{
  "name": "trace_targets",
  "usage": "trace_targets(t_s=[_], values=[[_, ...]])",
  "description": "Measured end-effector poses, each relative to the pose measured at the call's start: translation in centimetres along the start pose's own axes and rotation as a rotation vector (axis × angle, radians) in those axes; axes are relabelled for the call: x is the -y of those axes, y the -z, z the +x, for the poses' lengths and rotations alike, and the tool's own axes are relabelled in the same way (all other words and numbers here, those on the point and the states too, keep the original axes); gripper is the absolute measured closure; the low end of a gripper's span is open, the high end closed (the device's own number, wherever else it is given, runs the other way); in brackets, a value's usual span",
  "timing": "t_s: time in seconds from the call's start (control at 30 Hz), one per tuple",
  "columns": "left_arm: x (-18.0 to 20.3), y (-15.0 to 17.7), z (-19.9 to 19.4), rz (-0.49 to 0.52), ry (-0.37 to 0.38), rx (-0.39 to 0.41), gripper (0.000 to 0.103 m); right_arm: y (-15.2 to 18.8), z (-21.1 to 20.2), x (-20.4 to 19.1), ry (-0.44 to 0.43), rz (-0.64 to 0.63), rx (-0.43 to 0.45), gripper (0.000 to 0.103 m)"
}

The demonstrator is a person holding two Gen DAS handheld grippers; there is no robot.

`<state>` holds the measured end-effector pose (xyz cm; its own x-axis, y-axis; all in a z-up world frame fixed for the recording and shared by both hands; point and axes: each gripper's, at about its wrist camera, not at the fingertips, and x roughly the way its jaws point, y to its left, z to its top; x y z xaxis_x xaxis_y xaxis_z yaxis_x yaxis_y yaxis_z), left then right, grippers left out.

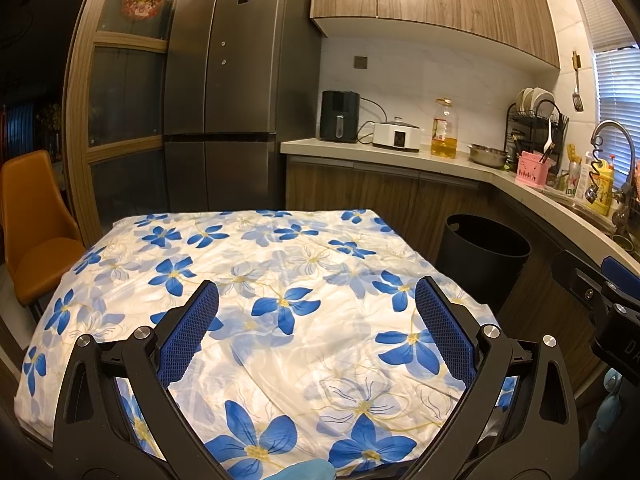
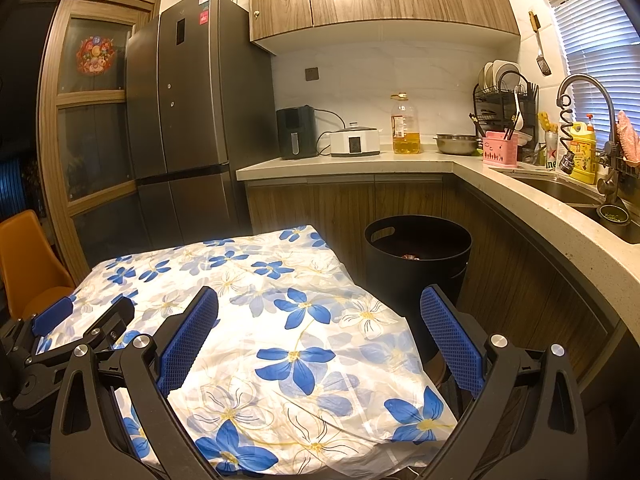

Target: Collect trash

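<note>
Kitchen scene late in trash collection: the flower-print surface (image 1: 280,280) shows no loose litter in either view, and the black bin (image 2: 416,248) beside its far right corner holds something small at the bottom, too dim to identify. Left gripper (image 1: 316,332) and right gripper (image 2: 320,336) both hover over the cloth with fingers (image 2: 188,340) spread wide and nothing between them. Judged from this, little or nothing remains to pick up.
</note>
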<state>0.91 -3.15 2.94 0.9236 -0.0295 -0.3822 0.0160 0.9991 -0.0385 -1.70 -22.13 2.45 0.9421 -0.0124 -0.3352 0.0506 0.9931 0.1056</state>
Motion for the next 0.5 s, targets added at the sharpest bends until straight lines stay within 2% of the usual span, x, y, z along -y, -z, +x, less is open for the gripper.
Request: trace_targets(t_s=[0.5], values=[[0.04,0.03,-0.02,0.0,0.0,0.001,0.006,-0.1,-0.19,0.02,0.004,0.004,0.002,0.006]])
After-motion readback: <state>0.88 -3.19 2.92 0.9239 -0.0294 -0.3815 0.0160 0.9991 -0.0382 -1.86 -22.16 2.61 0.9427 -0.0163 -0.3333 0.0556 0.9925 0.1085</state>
